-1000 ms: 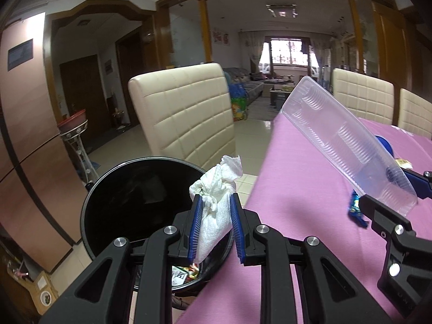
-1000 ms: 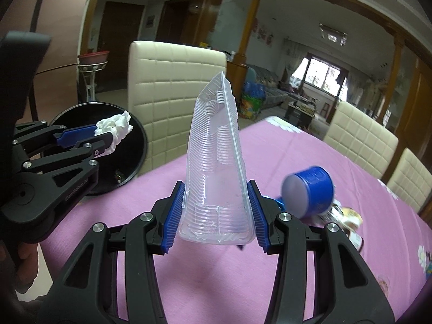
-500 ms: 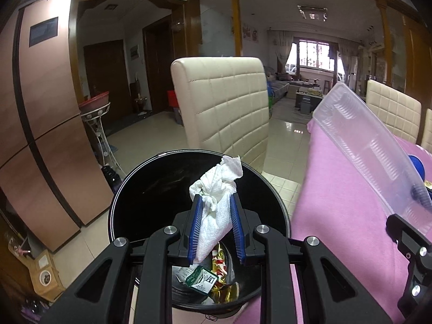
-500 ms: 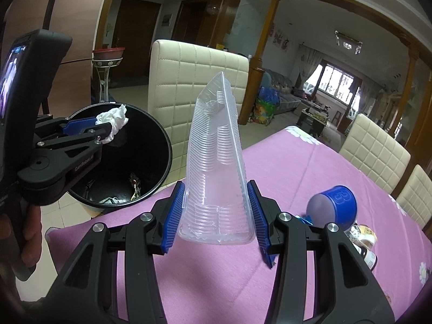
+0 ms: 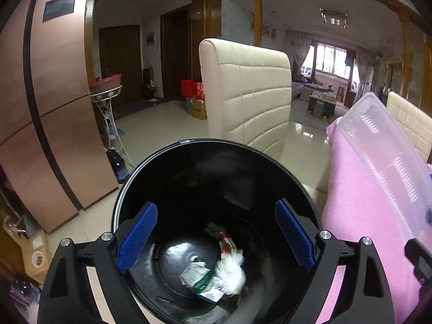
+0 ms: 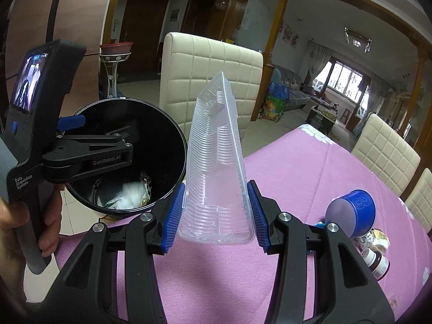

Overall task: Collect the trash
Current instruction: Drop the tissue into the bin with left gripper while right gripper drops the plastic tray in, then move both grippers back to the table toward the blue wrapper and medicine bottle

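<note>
My left gripper [image 5: 216, 240] is open and empty, held over the mouth of the black round trash bin [image 5: 172, 172]. The crumpled white tissue [image 5: 232, 270] lies at the bin's bottom among wrappers [image 5: 202, 280]. My right gripper [image 6: 216, 213] is shut on a clear ribbed plastic container [image 6: 218, 162], held upright above the pink tablecloth [image 6: 297, 167], just right of the bin [image 6: 162, 124]. The container also shows at the right of the left wrist view [image 5: 388, 162]. The left gripper shows in the right wrist view [image 6: 89, 140], over the bin.
A cream padded chair [image 5: 248, 94] stands behind the bin. On the table at the right lie a blue cap [image 6: 353, 210], a small brown bottle [image 6: 378, 264] and small packets [image 6: 378, 239]. More cream chairs [image 6: 386, 145] line the table's far side. A brown cabinet [image 5: 54, 108] stands left.
My left gripper moved over the bin and opened; the white tissue dropped from it into the bin. My right gripper still holds the clear container and has shifted closer to the bin.
</note>
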The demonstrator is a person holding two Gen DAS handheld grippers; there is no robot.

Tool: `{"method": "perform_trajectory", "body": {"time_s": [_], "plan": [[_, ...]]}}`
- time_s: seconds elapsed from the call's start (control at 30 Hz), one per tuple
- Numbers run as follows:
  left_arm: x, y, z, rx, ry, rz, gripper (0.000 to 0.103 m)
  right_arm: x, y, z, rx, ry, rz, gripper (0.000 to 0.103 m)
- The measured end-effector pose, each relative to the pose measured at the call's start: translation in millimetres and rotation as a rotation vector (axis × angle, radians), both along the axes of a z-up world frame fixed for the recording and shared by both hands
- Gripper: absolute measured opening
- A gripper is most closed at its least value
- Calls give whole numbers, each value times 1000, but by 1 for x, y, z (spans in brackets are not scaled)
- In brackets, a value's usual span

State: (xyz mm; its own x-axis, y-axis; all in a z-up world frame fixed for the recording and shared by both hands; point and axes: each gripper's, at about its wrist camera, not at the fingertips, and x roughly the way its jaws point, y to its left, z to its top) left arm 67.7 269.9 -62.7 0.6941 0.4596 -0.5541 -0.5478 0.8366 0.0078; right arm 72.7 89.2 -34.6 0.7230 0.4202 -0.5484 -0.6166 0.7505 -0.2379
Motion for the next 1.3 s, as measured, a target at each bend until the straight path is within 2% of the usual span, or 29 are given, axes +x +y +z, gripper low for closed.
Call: {"method": "perform_trajectory", "body": {"time_s": [0.13, 0.5, 0.7, 0.83, 0.87, 0.9, 1.07, 1.3], "plan": [[-3, 3, 1, -9, 7, 0, 87, 0, 5, 2, -4, -8, 11, 48], [-20, 12, 4, 86, 32, 54, 87, 5, 39, 1, -1, 45, 105, 50], [-33, 30, 3, 62, 34, 86, 87, 4, 59, 0, -1, 46, 153, 50], [-35, 34, 5, 63, 32, 90, 87, -1, 69, 3, 14, 46, 204, 58], [-36, 34, 5, 67, 32, 91, 87, 0, 73, 4, 18, 34, 205, 69], [-36, 35, 5, 68, 32, 91, 87, -3, 74, 5, 26, 7, 201, 71], [-35, 36, 5, 57, 33, 90, 87, -5, 74, 5, 22, -19, 189, 72], [-28, 22, 5, 71, 36, 55, 87, 13, 57, -2, 18, 18, 110, 72]]}}
